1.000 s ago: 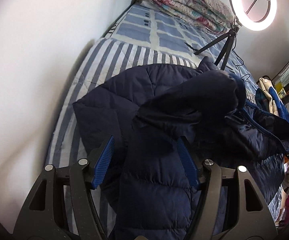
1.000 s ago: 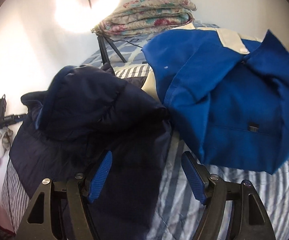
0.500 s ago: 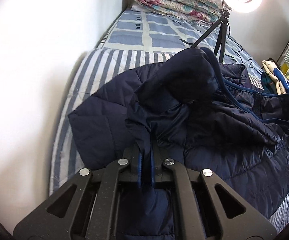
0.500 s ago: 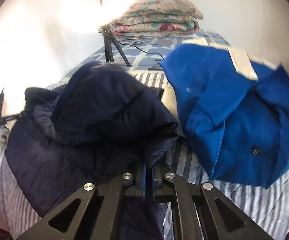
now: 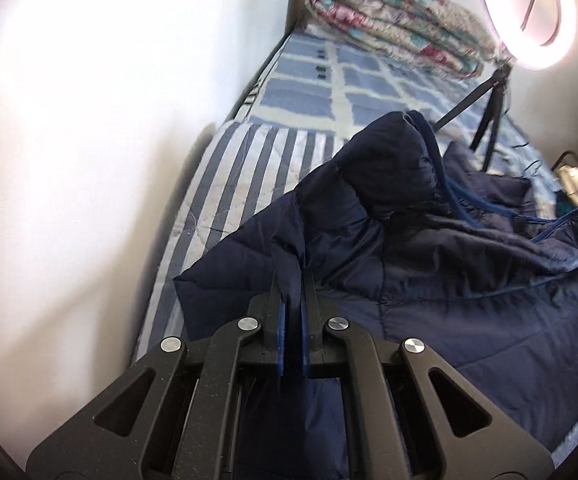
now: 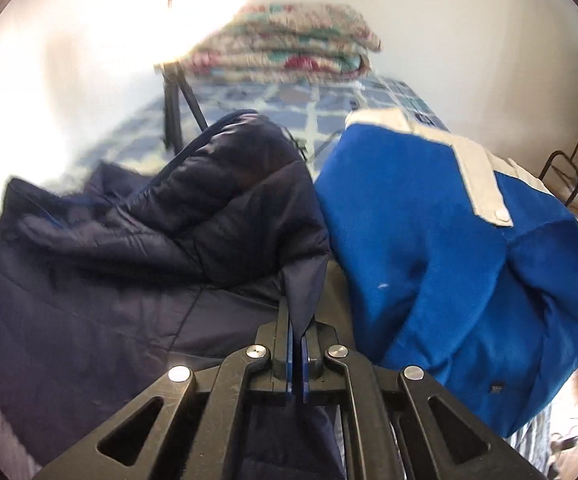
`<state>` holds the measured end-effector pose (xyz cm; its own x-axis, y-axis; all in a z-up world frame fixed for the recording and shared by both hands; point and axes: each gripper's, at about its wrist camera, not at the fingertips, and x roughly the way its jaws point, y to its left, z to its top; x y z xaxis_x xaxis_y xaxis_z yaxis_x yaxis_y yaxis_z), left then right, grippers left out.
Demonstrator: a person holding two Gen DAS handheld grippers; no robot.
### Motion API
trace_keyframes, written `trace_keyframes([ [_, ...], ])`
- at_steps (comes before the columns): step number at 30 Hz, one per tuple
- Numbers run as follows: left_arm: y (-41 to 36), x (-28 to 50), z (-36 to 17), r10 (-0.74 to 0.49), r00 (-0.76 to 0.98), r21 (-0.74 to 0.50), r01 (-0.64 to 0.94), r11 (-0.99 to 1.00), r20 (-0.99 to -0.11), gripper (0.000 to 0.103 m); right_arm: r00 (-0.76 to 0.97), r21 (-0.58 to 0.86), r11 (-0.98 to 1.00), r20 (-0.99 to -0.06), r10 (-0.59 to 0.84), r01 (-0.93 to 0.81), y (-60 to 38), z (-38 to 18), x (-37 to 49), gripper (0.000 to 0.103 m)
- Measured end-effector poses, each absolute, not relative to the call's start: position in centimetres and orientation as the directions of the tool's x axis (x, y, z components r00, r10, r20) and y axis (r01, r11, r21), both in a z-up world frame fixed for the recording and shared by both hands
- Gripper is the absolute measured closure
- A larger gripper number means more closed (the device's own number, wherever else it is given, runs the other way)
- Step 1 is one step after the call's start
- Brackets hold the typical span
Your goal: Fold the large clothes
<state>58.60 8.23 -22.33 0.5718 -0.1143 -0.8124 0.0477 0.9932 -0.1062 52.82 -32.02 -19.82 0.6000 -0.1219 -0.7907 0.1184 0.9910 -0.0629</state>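
A dark navy quilted jacket [image 5: 429, 272] lies crumpled on the striped bed, its hood bunched up toward the far end. My left gripper [image 5: 293, 300] is shut on a pinched fold of the jacket at its near left edge. In the right wrist view the same jacket [image 6: 109, 280] fills the left half. My right gripper [image 6: 298, 320] is shut on a lifted fold of the jacket's right edge, which rises in a peak from the pads.
A bright blue garment with cream trim [image 6: 449, 260] is heaped right beside the jacket. A folded floral quilt [image 5: 393, 36] lies at the bed's far end. A ring light on a black tripod [image 5: 489, 112] stands on the bed. A white wall [image 5: 89, 140] runs along the left.
Both grippers went from wide open to shut on folds of the navy jacket. The right one has since lifted its fold, and both views have shifted and tilted.
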Motion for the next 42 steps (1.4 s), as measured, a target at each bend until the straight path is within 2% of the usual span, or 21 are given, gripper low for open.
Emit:
trace_keyframes([
  [2, 7.3, 59.3, -23.8, -0.052, 0.545, -0.032, 0.046, 0.998, -0.837, 0.096, 0.560, -0.129, 0.986, -0.812, -0.165, 0.104, -31.4, -21.0, 53.5, 0.103],
  [5, 6.3, 59.3, -24.6, 0.021, 0.544, 0.055, 0.046, 0.997, -0.839, 0.082, 0.525, -0.149, 0.984, -0.832, -0.179, 0.099, -31.1, -21.3, 53.8, 0.103],
  [7, 6.2, 59.0, -24.2, 0.038, 0.560, 0.080, 0.051, 0.995, -0.827, 0.074, 0.535, -0.136, 0.986, -0.828, -0.166, 0.095, -31.4, -20.4, 53.6, 0.096],
  [10, 6.9, 58.0, -22.5, 0.041, 0.597, 0.086, 0.047, 0.995, -0.801, 0.070, 0.582, -0.125, 0.989, -0.800, -0.145, 0.075, -31.2, -18.1, 52.6, 0.082],
  [11, 7.1, 57.7, -21.9, 0.033, 0.610, 0.077, 0.046, 0.996, -0.792, 0.069, 0.612, -0.117, 0.991, -0.780, -0.129, 0.060, -30.9, -17.0, 52.1, 0.075],
  [14, 7.8, 55.9, -19.4, -0.047, 0.652, -0.012, 0.059, 0.998, -0.756, 0.069, 0.671, -0.074, 0.997, -0.739, -0.057, 0.004, -29.9, -14.4, 51.4, 0.069],
  [20, 4.6, 54.2, -17.9, -0.224, 0.623, -0.115, 0.211, 0.971, -0.750, 0.069, 0.686, 0.071, 0.992, -0.717, 0.123, -0.103, -26.6, -13.3, 54.0, 0.072],
  [22, 3.1, 55.0, -17.9, -0.284, 0.600, -0.168, 0.244, 0.955, -0.747, 0.069, 0.673, 0.094, 0.988, -0.723, 0.155, -0.126, -24.9, -14.0, 55.5, 0.075],
  [30, -3.0, 59.8, -19.5, -0.401, 0.525, -0.287, 0.288, 0.914, -0.751, 0.069, 0.603, 0.112, 0.976, -0.771, 0.206, -0.189, -19.4, -18.4, 61.3, 0.077],
  [33, -5.4, 61.1, -21.8, -0.371, 0.470, -0.236, 0.323, 0.917, -0.801, 0.069, 0.554, 0.100, 0.975, -0.809, 0.197, -0.200, -18.4, -20.4, 62.7, 0.078],
  [36, -6.9, 62.3, -24.1, -0.289, 0.456, -0.161, 0.299, 0.941, -0.842, 0.069, 0.521, 0.092, 0.981, -0.837, 0.168, -0.168, -18.1, -22.4, 64.2, 0.079],
  [40, -7.1, 63.4, -24.5, -0.203, 0.529, -0.086, 0.237, 0.968, -0.824, 0.069, 0.530, 0.081, 0.989, -0.837, 0.137, -0.126, -18.4, -23.7, 65.4, 0.082],
  [42, -6.8, 64.2, -24.5, -0.187, 0.537, -0.088, 0.206, 0.975, -0.823, 0.069, 0.533, 0.076, 0.990, -0.837, 0.126, -0.116, -18.6, -23.8, 65.9, 0.082],
])
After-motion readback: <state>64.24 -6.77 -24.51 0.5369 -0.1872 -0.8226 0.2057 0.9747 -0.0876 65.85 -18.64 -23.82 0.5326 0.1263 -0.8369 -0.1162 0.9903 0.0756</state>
